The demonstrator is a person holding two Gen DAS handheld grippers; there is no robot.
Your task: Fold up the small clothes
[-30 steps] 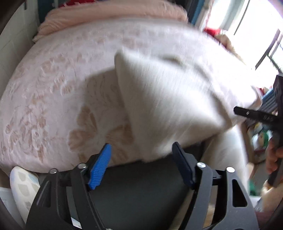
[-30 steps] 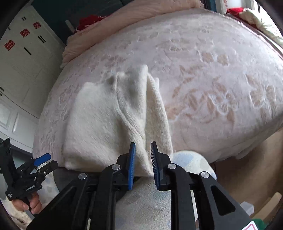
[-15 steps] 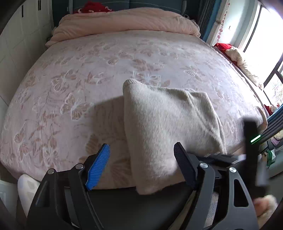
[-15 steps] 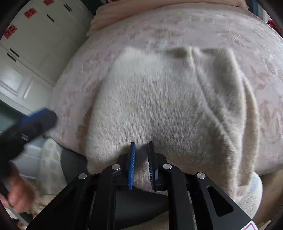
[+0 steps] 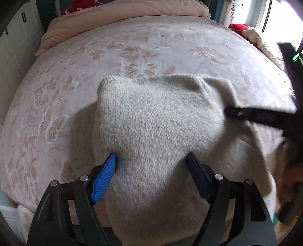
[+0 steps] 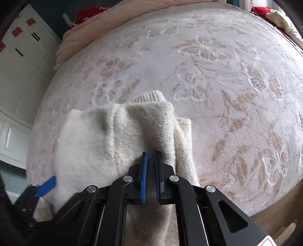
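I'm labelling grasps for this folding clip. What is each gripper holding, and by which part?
The right gripper is shut on the cream knit garment, pinching a bunched fold at its near edge. The left gripper is open, straddling the cloth and holding nothing.

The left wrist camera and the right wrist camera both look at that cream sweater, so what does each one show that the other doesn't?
Only the left view shows the left gripper open, its fingers either side of the sweater, and the bright window. Only the right view shows the right gripper shut on a bunched fold of the sweater, and the white cupboards. Both show the pink butterfly bedspread and each other's gripper at the frame edge.
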